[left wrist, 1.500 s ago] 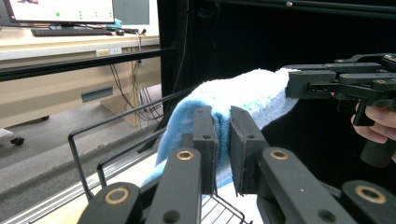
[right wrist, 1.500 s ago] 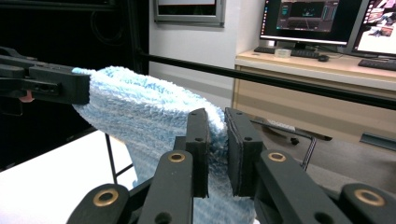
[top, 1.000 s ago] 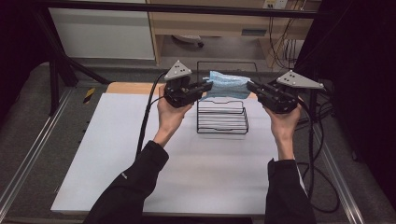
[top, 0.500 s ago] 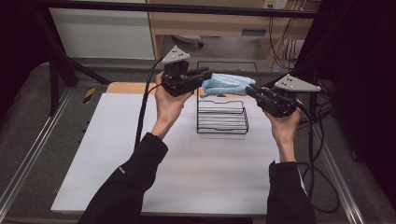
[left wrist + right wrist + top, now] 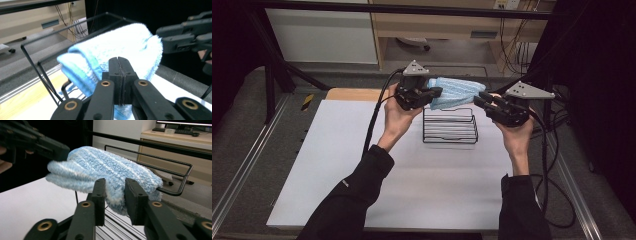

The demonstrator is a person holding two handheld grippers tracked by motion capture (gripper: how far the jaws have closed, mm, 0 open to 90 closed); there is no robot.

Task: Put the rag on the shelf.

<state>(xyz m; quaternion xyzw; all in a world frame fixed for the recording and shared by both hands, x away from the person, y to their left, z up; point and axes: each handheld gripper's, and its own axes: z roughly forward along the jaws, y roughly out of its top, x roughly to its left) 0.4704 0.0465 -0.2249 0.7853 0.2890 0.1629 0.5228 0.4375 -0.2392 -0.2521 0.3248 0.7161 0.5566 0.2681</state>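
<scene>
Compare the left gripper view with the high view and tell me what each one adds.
Left gripper view: the left gripper's fingers meet flat, pinching the blue cloth's edge; the weave shows.

High view: both forearms, the white table, the whole wire rack, and the right gripper at the cloth's other end.

Both: the folded cloth held up over the rack between the two grippers.

1. From the high view we look forward and down on the table (image 5: 337, 165) from above the person's side, far enough to take in both forearms.
2. In the left gripper view we ride close behind the left gripper (image 5: 119, 75) and face the cloth (image 5: 112, 52) and rack (image 5: 32, 62).
3. In the right gripper view we sit equally close behind the right gripper (image 5: 115, 195).
4. Both gripper views share the cloth and rack, each seeing the other gripper beyond.
</scene>
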